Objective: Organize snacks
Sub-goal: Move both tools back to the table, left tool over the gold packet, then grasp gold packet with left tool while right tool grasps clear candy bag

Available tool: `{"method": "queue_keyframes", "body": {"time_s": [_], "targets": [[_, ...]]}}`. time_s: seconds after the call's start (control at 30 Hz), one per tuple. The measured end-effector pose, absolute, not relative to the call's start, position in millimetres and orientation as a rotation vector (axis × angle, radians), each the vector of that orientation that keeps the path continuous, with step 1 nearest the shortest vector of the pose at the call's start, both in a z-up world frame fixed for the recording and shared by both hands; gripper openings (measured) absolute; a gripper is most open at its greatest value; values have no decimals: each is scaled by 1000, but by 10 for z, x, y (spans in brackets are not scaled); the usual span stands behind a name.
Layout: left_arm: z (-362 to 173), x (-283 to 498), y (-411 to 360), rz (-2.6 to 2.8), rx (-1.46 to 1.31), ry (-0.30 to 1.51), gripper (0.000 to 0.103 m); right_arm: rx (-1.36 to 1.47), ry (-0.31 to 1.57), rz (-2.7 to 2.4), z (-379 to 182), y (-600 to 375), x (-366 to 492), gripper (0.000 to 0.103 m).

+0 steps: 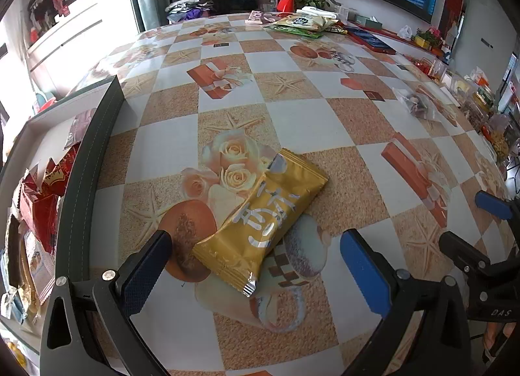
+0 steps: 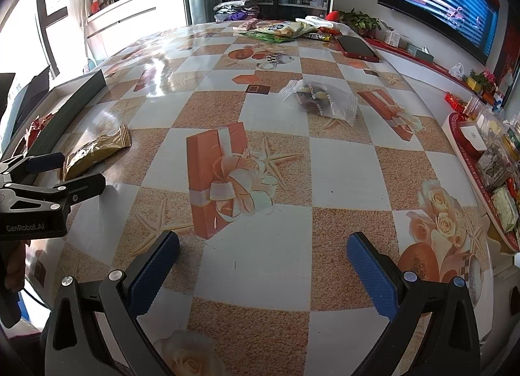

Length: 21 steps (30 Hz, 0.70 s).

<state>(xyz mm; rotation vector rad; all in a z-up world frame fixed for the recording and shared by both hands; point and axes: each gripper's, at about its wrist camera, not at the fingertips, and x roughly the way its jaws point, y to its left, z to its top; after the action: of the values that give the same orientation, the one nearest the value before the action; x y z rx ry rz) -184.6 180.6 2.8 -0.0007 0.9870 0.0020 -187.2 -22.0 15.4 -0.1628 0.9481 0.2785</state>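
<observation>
Lying flat on the table (image 1: 325,122), a gold foil snack packet (image 1: 260,223) sits between the spread fingers of the left claw (image 1: 256,265), untouched by either pad. Its crinkled, crimped wrapper bears large silver characters that I cannot read. The left claw is wide open and holds nothing. Just left of the packet runs the dark wall of a box (image 1: 87,161), behind which red and brown wrappers (image 1: 35,213) are stacked, partly cut off at the frame edge.

The right claw (image 2: 263,265) is likewise wide open and empty, hovering over the glossy checked tablecloth printed with gift boxes, roses and starfish. Its blue pads are ribbed. Seen from the right wrist view, the body of the left claw carries the words "GenRobot.AI". Farther out lies a clear plastic sachet (image 2: 320,101) with dark contents and small print too blurred to read. At the far end of the table sits a pile of green and cream bags (image 2: 279,30) beside a red-cased phone (image 2: 357,47). A red tray (image 2: 468,161) of packets is cut off at the right.
</observation>
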Motion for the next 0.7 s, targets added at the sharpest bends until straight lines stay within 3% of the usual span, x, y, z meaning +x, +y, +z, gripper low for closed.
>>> {"method": "queue_keyframes", "body": {"time_s": [0.7], "targets": [[24, -1877, 1805, -1, 3, 996, 103, -163, 947, 280, 149, -223, -1869, 103]]}}
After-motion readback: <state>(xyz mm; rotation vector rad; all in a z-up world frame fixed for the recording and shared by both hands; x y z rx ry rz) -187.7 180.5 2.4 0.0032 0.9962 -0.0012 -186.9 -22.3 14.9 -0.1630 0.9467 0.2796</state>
